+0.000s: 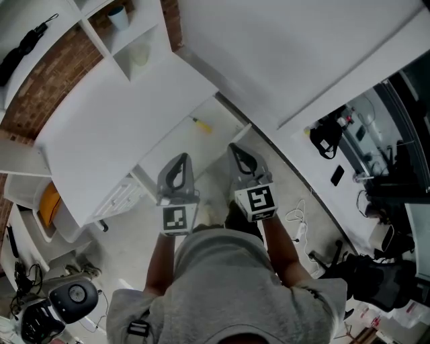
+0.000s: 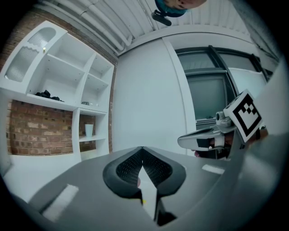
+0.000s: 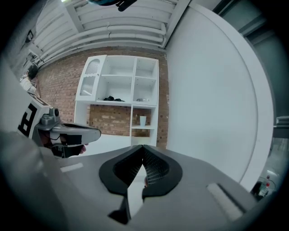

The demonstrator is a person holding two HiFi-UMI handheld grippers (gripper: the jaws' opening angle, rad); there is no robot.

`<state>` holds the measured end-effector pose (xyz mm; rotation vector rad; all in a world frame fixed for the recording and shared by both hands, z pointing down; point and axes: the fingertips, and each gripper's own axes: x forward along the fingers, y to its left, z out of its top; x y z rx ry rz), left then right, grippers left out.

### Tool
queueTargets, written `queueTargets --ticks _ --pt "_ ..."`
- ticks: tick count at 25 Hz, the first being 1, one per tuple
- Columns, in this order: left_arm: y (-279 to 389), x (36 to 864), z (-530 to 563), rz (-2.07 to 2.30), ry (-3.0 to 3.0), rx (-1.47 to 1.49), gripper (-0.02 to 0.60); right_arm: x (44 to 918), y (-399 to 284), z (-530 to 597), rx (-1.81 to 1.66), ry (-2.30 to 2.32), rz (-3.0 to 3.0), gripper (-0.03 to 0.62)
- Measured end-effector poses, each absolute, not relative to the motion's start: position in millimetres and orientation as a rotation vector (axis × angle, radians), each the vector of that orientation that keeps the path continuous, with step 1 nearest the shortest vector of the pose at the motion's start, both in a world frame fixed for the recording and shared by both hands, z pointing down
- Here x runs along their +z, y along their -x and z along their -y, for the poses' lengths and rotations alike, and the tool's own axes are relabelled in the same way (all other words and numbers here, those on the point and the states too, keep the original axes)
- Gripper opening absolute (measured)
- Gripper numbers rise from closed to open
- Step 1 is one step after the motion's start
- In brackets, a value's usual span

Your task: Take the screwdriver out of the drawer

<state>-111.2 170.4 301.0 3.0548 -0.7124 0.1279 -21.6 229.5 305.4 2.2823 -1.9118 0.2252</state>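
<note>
The screwdriver (image 1: 201,125) lies at the far side of the open drawer (image 1: 176,149), close under the edge of the desk (image 1: 121,127), with its yellow handle showing. Both grippers are held side by side at the drawer's near side, apart from the screwdriver. The left gripper (image 1: 177,160) is clenched, its tips together with nothing between them. The right gripper (image 1: 236,149) is likewise closed and empty. A cup (image 1: 119,16) stands on a shelf at far left.
</note>
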Motion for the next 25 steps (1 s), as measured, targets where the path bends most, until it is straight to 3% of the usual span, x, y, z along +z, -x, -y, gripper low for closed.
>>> queueTargets --ticks 15,25 --pt "62 359 -67 1.053 -2.842 0.265 0.012 363 -35 -93 0.408 -1.927 2.154 0.003" --pt "41 447 -25 1.109 -2.686 0.428 0.012 466 -57 -38 0.549 -1.681 2.149 0.003"
